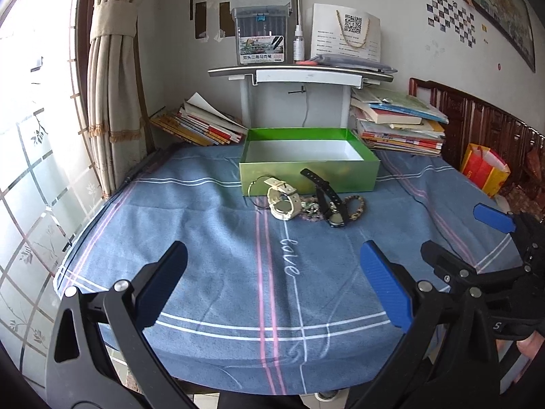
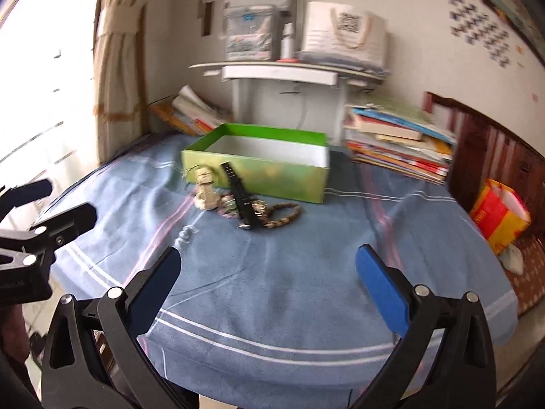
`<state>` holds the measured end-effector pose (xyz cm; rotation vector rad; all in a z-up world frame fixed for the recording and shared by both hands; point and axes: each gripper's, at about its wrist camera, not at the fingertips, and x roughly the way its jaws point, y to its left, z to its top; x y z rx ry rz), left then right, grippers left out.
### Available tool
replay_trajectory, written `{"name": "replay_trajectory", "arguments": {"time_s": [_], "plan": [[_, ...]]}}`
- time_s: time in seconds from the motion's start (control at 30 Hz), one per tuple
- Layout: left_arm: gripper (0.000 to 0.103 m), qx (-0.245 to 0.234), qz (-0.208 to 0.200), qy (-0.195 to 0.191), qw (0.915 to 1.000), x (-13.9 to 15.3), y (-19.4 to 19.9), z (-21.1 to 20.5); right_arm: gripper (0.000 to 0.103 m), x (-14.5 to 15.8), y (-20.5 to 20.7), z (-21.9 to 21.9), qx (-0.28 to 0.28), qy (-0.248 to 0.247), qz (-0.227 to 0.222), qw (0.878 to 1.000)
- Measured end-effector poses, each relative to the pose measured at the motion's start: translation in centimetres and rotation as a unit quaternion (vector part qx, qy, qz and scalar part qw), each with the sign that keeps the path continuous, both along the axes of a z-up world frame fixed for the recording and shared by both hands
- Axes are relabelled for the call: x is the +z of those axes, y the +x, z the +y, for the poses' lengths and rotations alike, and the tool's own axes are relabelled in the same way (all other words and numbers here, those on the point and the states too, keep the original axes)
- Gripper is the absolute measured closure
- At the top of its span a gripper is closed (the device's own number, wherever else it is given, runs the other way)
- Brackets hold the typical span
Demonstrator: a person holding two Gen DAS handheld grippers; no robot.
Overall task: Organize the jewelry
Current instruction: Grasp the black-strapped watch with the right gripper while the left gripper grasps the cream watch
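An open green box (image 1: 308,170) (image 2: 272,175) with a white inside stands on the blue cloth. In front of it lies a small heap of jewelry: a cream watch (image 1: 282,201) (image 2: 205,195), a black watch (image 1: 329,204) (image 2: 242,201), a thin wire bangle (image 1: 254,191), a brown beaded bracelet (image 1: 357,206) (image 2: 284,216) and a greenish bead bracelet (image 1: 310,209) (image 2: 228,206). My left gripper (image 1: 276,289) hangs open over the near cloth, well short of the heap. My right gripper (image 2: 269,284) is open too, with nothing between its fingers; it also shows at the right of the left wrist view (image 1: 463,235).
A table covered in blue cloth (image 1: 218,238) fills the foreground. Stacks of books (image 1: 398,122) flank a white stand (image 1: 299,75) behind the box. A curtain and window are at left, a wooden headboard (image 1: 483,129) and an orange bag (image 1: 483,168) at right.
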<state>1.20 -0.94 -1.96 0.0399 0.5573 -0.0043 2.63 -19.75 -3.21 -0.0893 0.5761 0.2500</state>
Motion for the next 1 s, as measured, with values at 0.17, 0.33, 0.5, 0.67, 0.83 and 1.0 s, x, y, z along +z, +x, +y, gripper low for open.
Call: {"name": "replay_trajectory", "arguments": {"time_s": [0.17,0.33,0.5,0.67,0.83,1.0], "plan": [[0.003,0.022,0.005,-0.038,0.9990,-0.6,1.3,1.6,0.003,-0.8,3.0,1.0,0.062,0.021,0.020,0.998],[0.003,0.027,0.029,-0.069,0.9969,-1.9,3.3,2.9,0.003,-1.2,7.2,2.3,0.068,0.000,0.031,0.997],[0.003,0.039,0.038,-0.031,0.9980,-2.9,5.5,2.4,0.003,-2.4,11.8,3.4,0.079,-0.018,0.062,0.995],[0.003,0.042,0.053,-0.039,0.9969,-3.3,7.8,2.5,0.003,-3.5,15.5,4.9,0.092,-0.044,0.078,0.992],[0.003,0.048,0.070,-0.041,0.9956,-3.9,9.8,2.6,0.015,-4.9,18.9,6.2,0.115,-0.049,0.108,0.986],[0.003,0.047,0.080,-0.040,0.9949,-4.2,11.8,2.6,0.085,-6.2,20.5,5.8,0.137,0.000,0.158,0.978]]}}
